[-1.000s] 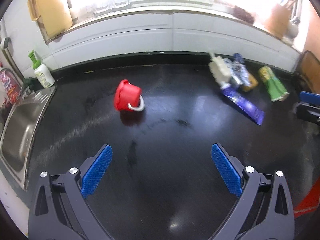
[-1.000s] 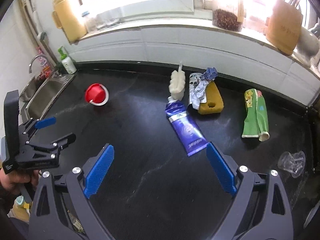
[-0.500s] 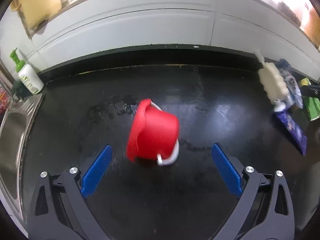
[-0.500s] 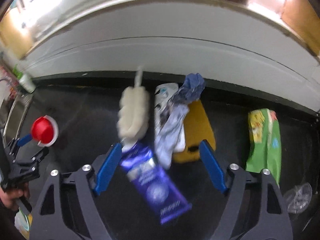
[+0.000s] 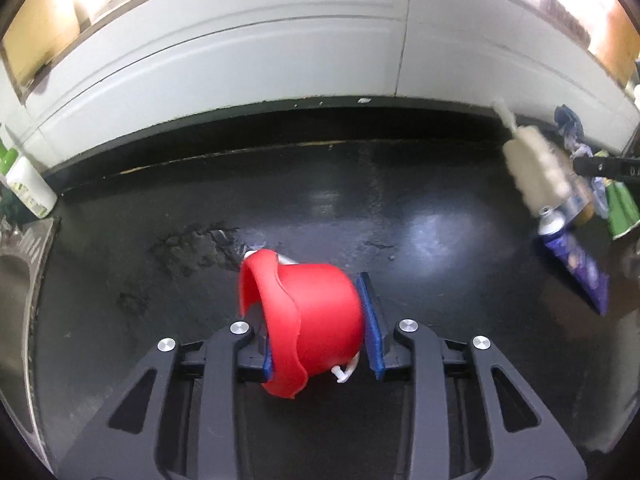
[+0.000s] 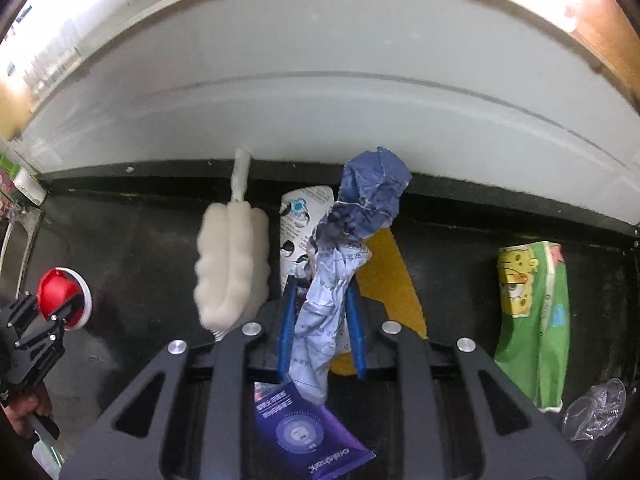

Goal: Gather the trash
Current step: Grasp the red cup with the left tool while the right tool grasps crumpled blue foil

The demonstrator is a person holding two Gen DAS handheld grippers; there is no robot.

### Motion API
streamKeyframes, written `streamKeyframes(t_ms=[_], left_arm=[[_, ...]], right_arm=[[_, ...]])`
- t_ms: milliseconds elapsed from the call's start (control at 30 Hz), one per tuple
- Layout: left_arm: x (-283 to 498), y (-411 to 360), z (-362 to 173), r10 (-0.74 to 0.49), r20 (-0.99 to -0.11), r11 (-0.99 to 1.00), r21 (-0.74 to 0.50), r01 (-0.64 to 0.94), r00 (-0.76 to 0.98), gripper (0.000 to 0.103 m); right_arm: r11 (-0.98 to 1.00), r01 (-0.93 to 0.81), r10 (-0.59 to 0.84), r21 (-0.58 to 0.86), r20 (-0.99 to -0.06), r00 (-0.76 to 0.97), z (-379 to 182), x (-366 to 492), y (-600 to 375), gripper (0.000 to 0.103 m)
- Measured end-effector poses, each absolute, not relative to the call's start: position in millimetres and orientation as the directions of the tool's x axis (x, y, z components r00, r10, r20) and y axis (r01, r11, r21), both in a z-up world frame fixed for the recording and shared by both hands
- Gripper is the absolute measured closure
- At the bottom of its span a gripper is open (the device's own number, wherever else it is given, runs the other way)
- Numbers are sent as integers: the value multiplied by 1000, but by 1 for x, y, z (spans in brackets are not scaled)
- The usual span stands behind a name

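My left gripper [image 5: 318, 320] is shut on a small red bucket [image 5: 308, 312] that lies on its side on the black counter [image 5: 400, 208], its white handle underneath. My right gripper [image 6: 320, 320] is shut on a crumpled blue-and-white wrapper [image 6: 340, 264]. The wrapper stands up between the blue pads over a yellow sponge [image 6: 390, 276]. A purple tube [image 6: 308, 436] lies under the right gripper. A white fluffy brush [image 6: 232, 268] lies to the left of the wrapper. The red bucket and left gripper show small at the left in the right wrist view [image 6: 60, 292].
A green snack packet [image 6: 536, 320] and a crushed clear plastic cup [image 6: 596, 408] lie at the right. A steel sink [image 5: 16, 280] and a soap bottle [image 5: 28, 184] are at the left. A white tiled wall backs the counter.
Both grippers moved forward and closed. The left one closed on the red bucket; the right one closed on the crumpled wrapper.
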State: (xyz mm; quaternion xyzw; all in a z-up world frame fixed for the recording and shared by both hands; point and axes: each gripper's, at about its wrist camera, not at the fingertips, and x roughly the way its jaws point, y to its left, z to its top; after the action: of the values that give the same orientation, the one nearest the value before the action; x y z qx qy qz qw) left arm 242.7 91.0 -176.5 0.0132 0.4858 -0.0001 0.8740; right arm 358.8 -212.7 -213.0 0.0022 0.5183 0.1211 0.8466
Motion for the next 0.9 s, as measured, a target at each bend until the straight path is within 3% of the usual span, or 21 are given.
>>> streamKeyframes(t_ms=[33, 400, 900], left_arm=[[240, 88, -173, 15, -845, 999, 29, 17, 535, 80], [202, 75, -135, 31, -817, 999, 39, 2, 576, 79], [74, 30, -98, 21, -822, 999, -5, -43, 569, 79]], right_arm=[[970, -204, 211, 132, -874, 437, -210, 356, -213, 80], [957, -250, 252, 144, -839, 482, -173, 317, -217, 80], [913, -379, 328, 149, -821, 467, -141, 184, -223, 80]])
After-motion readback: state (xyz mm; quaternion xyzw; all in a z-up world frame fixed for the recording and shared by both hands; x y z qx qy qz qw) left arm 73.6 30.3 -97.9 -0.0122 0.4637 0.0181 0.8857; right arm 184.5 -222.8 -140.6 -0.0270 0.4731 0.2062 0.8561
